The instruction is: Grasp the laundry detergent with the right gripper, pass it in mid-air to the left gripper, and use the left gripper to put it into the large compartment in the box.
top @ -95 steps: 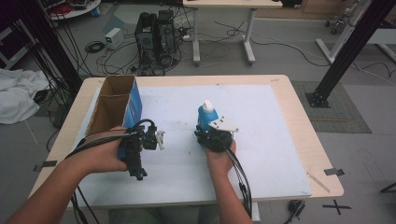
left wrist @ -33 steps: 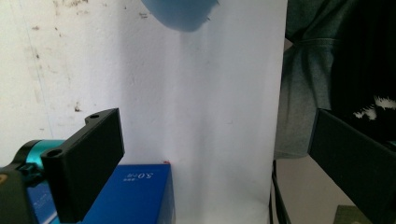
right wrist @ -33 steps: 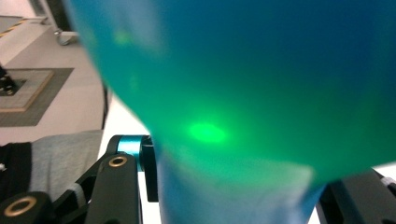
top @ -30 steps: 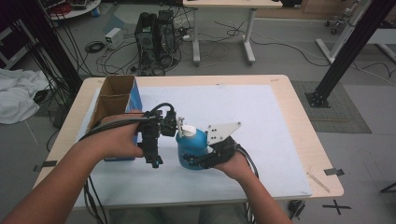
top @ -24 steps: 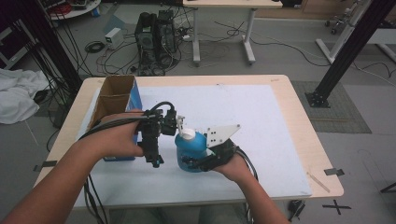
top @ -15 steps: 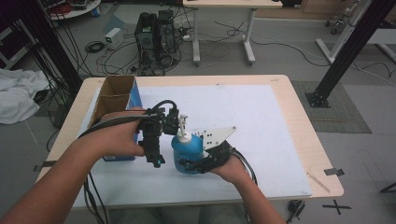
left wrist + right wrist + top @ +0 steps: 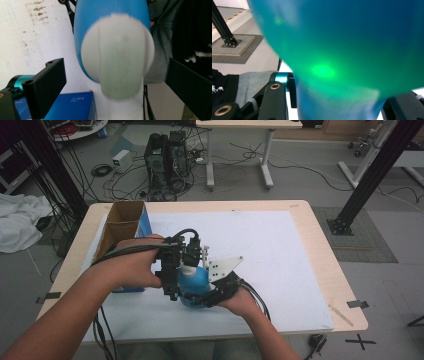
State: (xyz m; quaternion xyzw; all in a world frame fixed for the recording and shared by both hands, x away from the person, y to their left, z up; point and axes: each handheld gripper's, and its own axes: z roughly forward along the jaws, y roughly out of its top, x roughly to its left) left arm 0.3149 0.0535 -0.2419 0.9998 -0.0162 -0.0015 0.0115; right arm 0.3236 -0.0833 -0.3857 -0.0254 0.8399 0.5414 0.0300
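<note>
Blue plastic marks the bottle (image 7: 194,282) in the high view, low in the middle of the white-covered worktop (image 7: 280,245). The right tongs (image 7: 212,295) grip its body from about 4 o'clock, closed tight on it. The left tongs (image 7: 192,257) sit at the bottle's 11 o'clock, right at its white top. An open cardboard box (image 7: 122,220) with a blue side stands at 9 o'clock on the worktop, a detail neither close view makes clear.

The left tongs view looks straight at the bottle's top: a round white cap (image 7: 117,57), blurred, with a raised band across it, and the blue shoulder (image 7: 112,10) behind. The two black jaws stand wide apart at 8 and 4 o'clock, the cap between them but untouched. A blue carton (image 7: 71,107) shows at 7 o'clock.

The right tongs view shows the bottle's wall (image 7: 352,37) pressed close, translucent blue-green with a bright green glare near the middle. Black jaw parts sit at 7 and 5 o'clock, flanking the bottle. Grey floor and a black post base (image 7: 228,40) appear at 10 o'clock.
</note>
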